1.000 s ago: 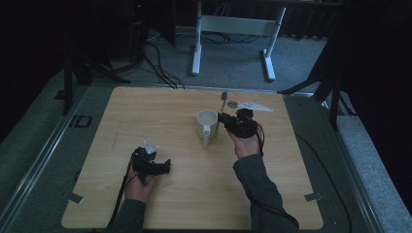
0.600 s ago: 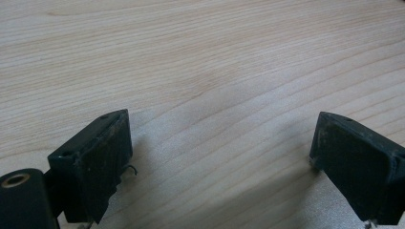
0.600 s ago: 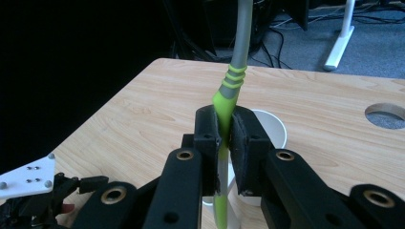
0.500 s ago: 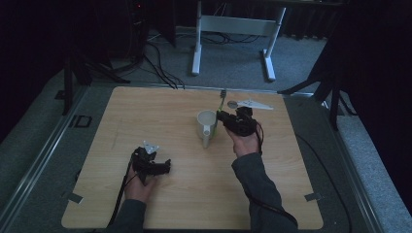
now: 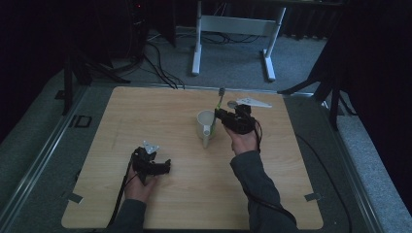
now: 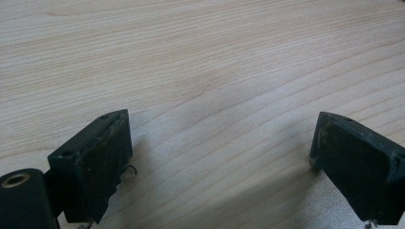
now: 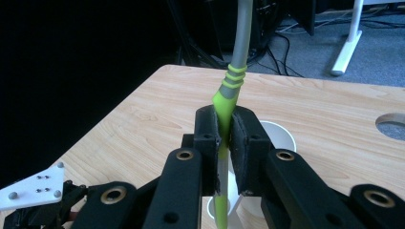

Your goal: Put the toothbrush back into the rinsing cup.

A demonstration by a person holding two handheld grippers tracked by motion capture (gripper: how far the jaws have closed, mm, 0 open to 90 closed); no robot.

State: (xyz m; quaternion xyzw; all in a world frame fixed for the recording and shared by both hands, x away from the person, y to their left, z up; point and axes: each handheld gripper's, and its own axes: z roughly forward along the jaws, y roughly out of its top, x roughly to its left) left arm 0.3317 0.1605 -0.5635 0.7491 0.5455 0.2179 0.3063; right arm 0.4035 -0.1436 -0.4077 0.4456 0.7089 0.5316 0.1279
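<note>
Two grippers work over a light wooden table (image 5: 160, 121), and the white cup (image 5: 205, 122) standing just right of its middle serves as the marker for everything else. Nearest the person, well to the cup's left and toward the near edge, the left gripper (image 5: 163, 167) sits low over bare wood in the left hand (image 5: 138, 183); in the left gripper view its two black jaws stand wide apart with nothing but wood grain between them. Just beside the cup on its right, the right hand (image 5: 244, 141) holds the right gripper (image 5: 217, 115), whose jaws are clamped tight on a toothbrush (image 7: 228, 95) with a green and grey handle. The brush stands nearly upright over the cup: its green lower end hangs down past the cup's near side, and its grey upper part rises above the rim, ending in a dark head on the far side. Beyond the cup, near the table's far edge, lies a flat pale piece (image 5: 252, 102) beside a round hole (image 7: 391, 125) in the tabletop.
</note>
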